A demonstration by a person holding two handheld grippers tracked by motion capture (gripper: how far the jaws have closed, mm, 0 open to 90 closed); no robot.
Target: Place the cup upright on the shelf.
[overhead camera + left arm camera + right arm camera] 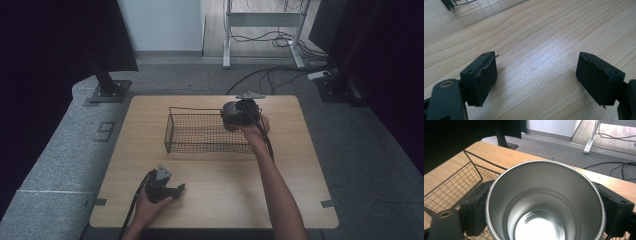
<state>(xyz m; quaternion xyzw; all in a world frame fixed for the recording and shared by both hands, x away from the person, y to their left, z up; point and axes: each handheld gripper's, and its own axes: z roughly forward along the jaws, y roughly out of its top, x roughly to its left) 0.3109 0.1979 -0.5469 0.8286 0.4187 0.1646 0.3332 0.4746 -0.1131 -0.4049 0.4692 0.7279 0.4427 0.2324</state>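
Our right gripper [544, 215] clamps a steel cup [544, 202] upright over the wire basket [200, 132], at its three o'clock end. We should lower it level, clear of the rim. Our left gripper [536, 80] rests open, empty, on the wooden table [544, 37].
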